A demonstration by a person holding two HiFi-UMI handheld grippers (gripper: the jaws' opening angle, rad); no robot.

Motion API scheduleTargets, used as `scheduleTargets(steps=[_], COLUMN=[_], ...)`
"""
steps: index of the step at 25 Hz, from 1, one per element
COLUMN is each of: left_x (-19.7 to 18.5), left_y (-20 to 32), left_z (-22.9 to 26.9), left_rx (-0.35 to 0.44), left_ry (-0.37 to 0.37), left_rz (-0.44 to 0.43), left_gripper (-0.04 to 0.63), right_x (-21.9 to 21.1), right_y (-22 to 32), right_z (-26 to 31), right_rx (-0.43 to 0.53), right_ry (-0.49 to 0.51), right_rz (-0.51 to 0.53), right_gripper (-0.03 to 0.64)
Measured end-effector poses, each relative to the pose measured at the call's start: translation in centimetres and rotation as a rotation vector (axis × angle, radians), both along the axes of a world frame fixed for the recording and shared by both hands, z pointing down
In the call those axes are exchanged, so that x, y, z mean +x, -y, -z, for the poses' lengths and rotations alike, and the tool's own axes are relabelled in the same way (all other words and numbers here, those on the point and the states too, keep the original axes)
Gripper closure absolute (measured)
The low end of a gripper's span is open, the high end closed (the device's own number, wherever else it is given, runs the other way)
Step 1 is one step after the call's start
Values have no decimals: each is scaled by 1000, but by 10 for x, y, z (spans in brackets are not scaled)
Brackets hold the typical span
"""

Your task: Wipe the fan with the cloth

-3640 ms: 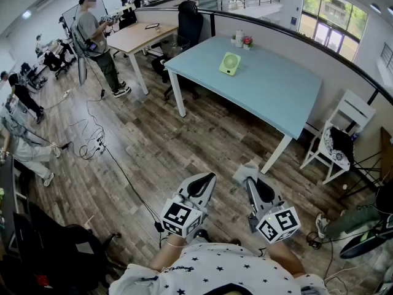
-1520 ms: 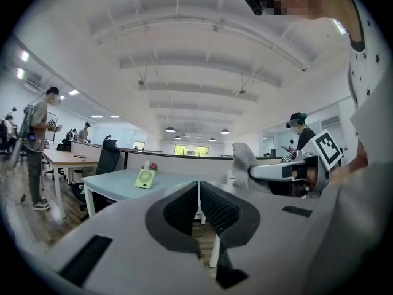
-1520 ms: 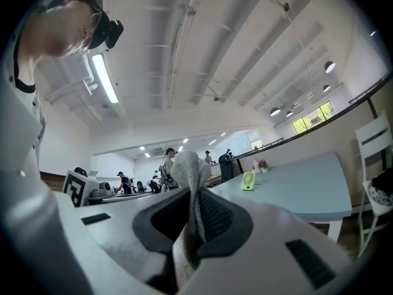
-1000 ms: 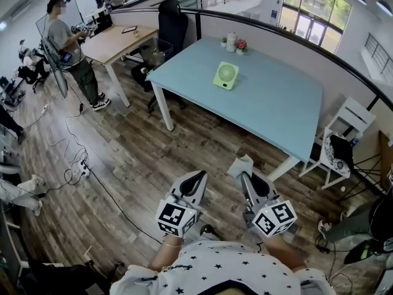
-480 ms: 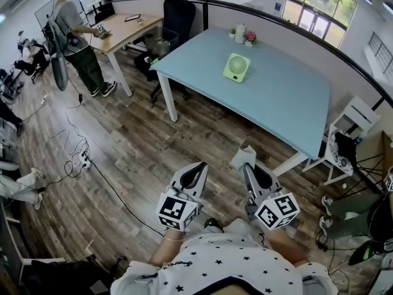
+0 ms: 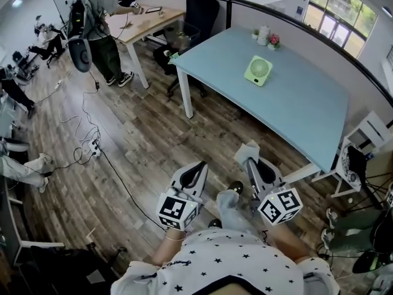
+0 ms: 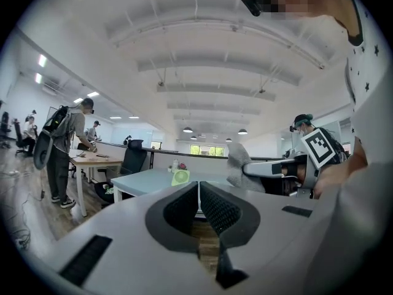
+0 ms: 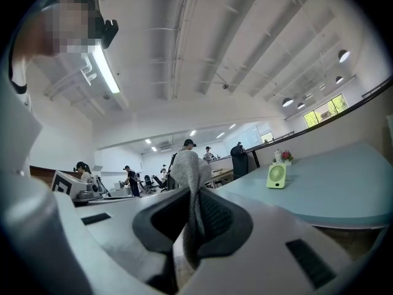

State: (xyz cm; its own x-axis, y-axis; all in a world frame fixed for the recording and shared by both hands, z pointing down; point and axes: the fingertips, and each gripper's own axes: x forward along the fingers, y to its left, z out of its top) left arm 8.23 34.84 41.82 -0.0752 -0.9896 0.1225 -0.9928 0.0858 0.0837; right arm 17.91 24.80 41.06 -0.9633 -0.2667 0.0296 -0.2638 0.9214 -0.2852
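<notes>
My right tongs (image 8: 193, 204) are clenched on the grey cloth (image 8: 187, 171), which sticks up past their tips. My left tongs (image 7: 199, 195) are pressed together, gripping nothing. Well ahead, the green fan (image 6: 258, 70) stands upright on the blue bench (image 6: 307, 112).

Left gripper (image 6: 201, 166), fingers together; right gripper (image 6: 250, 161) pinching the cloth (image 6: 245, 150).

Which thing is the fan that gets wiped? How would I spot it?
Find the big pale blue table. The fan stands alone toward its far end. It is a small light-green square with a round grille, unlike the white container and pink flowers at the far edge.
</notes>
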Motion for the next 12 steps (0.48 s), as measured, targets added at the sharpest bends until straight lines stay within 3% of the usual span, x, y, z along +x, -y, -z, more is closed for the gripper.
scheduleTargets(steps=[12], left_x=[-54], left_y=[60], left_z=[-11], left_rx=[-33], left_ry=[20], left_rz=[13], left_gripper=[563], right_x=[-57], right_y=[68], right_z=[-22], right_rx=[-38], right_ry=[0], right_rz=[13], right_gripper=[586])
